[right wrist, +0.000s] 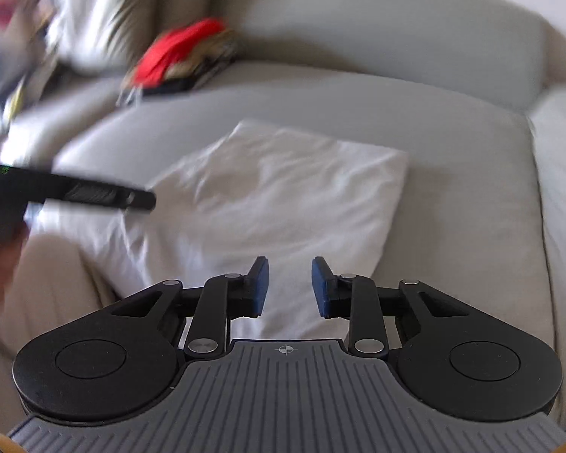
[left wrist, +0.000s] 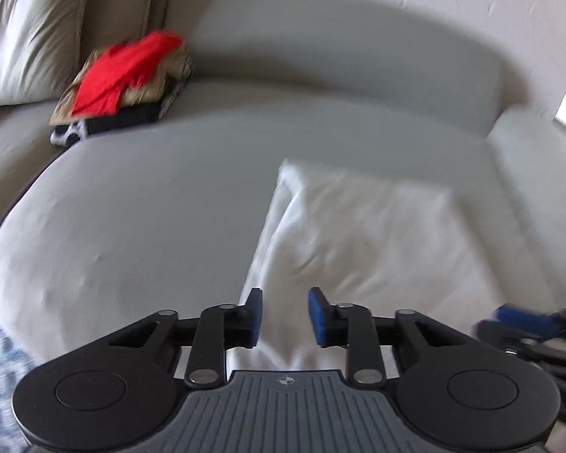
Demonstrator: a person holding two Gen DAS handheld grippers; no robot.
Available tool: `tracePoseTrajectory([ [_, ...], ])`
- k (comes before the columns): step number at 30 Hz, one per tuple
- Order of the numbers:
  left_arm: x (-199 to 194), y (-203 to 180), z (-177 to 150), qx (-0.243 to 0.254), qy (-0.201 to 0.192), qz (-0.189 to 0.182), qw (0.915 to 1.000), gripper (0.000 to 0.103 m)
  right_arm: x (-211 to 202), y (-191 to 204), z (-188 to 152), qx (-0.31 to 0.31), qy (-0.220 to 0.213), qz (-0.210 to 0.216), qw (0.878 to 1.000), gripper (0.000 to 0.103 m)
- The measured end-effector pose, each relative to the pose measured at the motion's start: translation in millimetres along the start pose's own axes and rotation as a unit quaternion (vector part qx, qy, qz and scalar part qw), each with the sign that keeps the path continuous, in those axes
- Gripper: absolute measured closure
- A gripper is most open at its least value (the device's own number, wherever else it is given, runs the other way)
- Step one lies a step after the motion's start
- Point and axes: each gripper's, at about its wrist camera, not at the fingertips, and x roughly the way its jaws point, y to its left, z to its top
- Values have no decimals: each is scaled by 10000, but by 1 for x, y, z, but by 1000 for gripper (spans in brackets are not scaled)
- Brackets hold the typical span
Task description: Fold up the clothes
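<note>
Left wrist view puts us over the near left corner of a white cloth [left wrist: 358,241] lying flat on the grey sofa seat [left wrist: 151,196]. Our left gripper [left wrist: 285,317] has its fingers partly apart with only cloth showing beneath the gap, nothing pinched. From the right wrist view, our right gripper [right wrist: 289,287] is likewise partly open and empty, hanging above the near edge of the same cloth [right wrist: 275,188].

What the coming move turns on: the cloth stretches away from both sets of fingers toward the sofa back, its long axis running roughly front to back, though blur makes the far edge hard to place. Each hand is near its own near corner, so neither has the advantage. A pile of folded clothes [left wrist: 124,83], red on top, sits well apart at the far left.
</note>
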Motion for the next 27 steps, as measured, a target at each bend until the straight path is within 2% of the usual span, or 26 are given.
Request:
tracePoseTrajectory([
  [1,10,3,-1,-43,175,219,9996,81,3,4,-4,-270,68,-2,9996,73],
  [2,17,8,-4,-102,269,372,9989,73,1,3,-10,-335,179,3,9993,74],
  [3,18,12,-7,-180,235,365,9989,71,-1,1,-16,-399,290,8,9988,74],
  [4,16,14,-8,-197,210,377,9989,70,-3,0,-21,-458,399,14,9981,81],
  [8,1,9,-10,-11,225,459,9987,70,-29,-25,-21,16,621,205,9979,80],
  [10,-11,5,-9,35,158,461,9988,70,-38,-39,-17,367,377,362,9980,78],
  [11,-18,3,-8,40,87,458,9989,70,-41,-44,-14,540,248,375,9975,74],
  [13,-31,-4,-6,65,-145,336,9993,70,-44,-57,-7,913,-44,413,9950,72],
  [15,-34,-13,2,120,-243,56,9996,70,-37,-66,4,1251,-288,465,9906,72],
  [17,-29,-20,14,154,-296,-215,9992,70,-22,-73,16,1495,-489,515,9862,76],
  [21,7,-36,56,171,-139,-455,9987,74,22,-79,46,1615,-620,578,9832,83],
  [24,48,-36,86,-159,314,-880,9955,76,59,-87,68,1838,-611,765,9781,83],
  [27,89,-36,104,-261,483,-1349,9893,78,97,-100,83,2187,-462,1094,9686,83],
])
